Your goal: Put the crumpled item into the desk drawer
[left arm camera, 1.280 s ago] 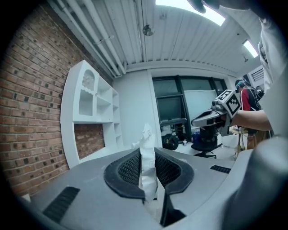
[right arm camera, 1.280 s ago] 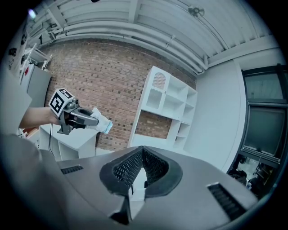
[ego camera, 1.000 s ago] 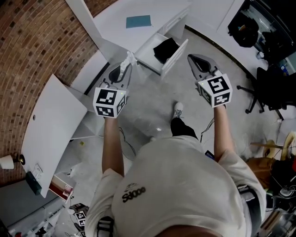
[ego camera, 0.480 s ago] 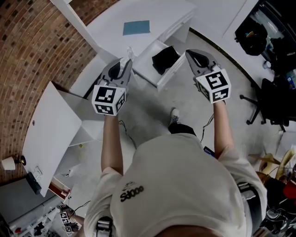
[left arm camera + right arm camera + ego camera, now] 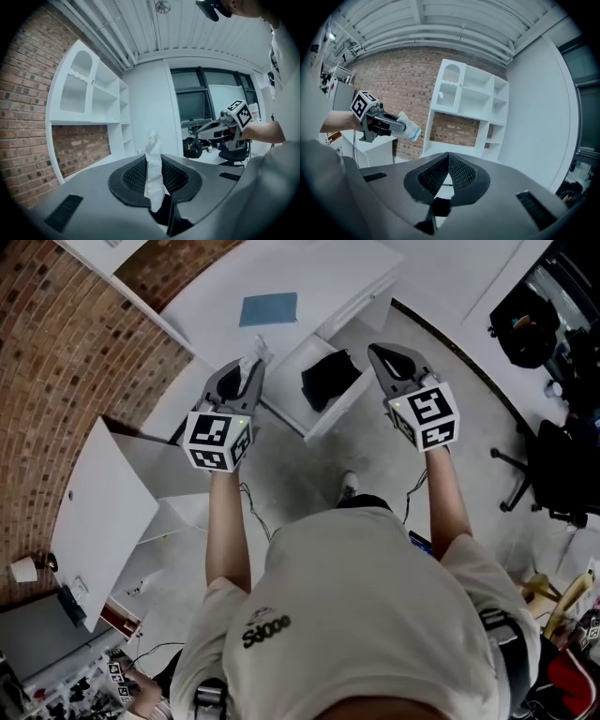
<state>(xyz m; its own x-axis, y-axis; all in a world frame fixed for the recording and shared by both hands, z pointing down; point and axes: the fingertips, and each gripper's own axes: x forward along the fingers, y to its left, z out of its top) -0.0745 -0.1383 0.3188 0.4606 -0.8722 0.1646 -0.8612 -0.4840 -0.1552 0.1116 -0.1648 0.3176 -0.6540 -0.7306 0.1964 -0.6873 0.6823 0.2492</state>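
While pinching the crumpled item (image 5: 153, 168), left gripper (image 5: 251, 367) is hovering.
Drawer (image 5: 342, 411) is lying just rightward; right gripper (image 5: 380, 354) pressed together.

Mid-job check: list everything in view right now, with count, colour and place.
crumpled item: one, white, pinched in the left gripper, above the drawer's left edge
drawer: one, white, pulled open from the desk
black item: one, inside the drawer
sheet: one, blue, flat on the desk
desk: one, white, beside brick wall
office chair: one, black, far right
left gripper: one, grey, shut on crumpled item
right gripper: one, grey, jaws together, empty
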